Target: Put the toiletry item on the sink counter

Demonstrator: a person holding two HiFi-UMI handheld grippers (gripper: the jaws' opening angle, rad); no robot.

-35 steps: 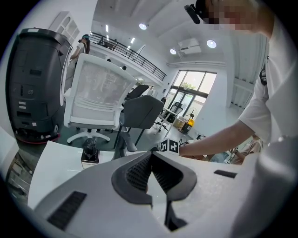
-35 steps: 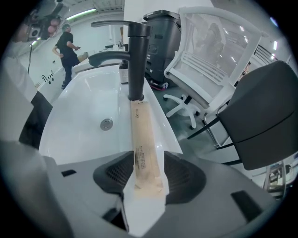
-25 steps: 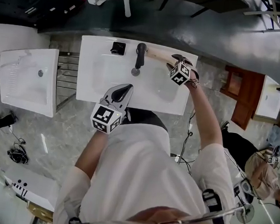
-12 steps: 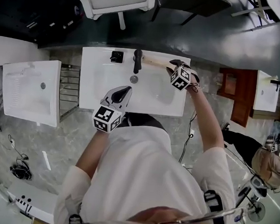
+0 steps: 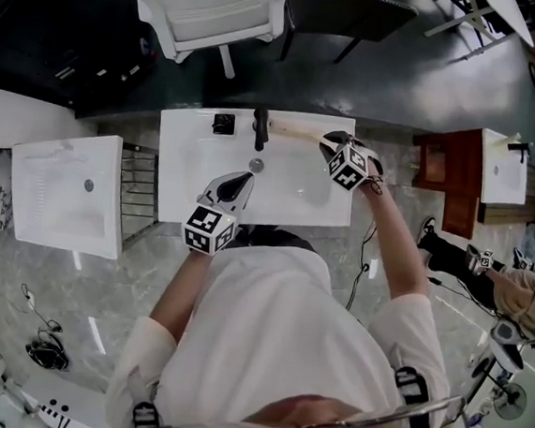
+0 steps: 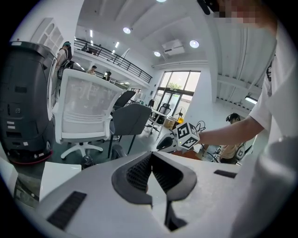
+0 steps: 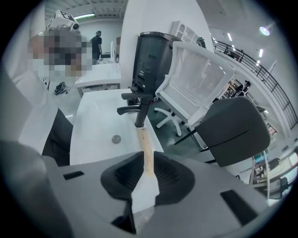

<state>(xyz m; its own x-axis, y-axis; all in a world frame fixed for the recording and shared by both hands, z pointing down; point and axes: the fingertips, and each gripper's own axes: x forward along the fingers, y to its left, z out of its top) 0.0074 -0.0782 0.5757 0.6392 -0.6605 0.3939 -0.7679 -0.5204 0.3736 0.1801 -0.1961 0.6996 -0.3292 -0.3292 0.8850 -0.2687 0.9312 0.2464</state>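
The toiletry item (image 5: pixel 294 130) is a long pale wooden handle with a white end, lying along the back edge of the white sink counter (image 5: pixel 180 195), right of the black faucet (image 5: pixel 261 128). My right gripper (image 5: pixel 329 141) is at its right end. In the right gripper view the handle (image 7: pixel 145 151) runs between the jaws, which are closing with both pads against it. My left gripper (image 5: pixel 236 184) hovers over the basin's front, shut and empty; its view shows the pads meeting (image 6: pixel 151 155).
A small black square fitting (image 5: pixel 224 122) sits left of the faucet, and the drain (image 7: pixel 116 138) lies in the basin. A second white basin (image 5: pixel 63 189) stands at the left, a white chair (image 5: pixel 212 10) behind the counter, a wooden cabinet (image 5: pixel 441 173) at the right.
The head view has shifted and drawn back a little. Both grippers stay in about the same places over the counter, the right one still at the handle's end.
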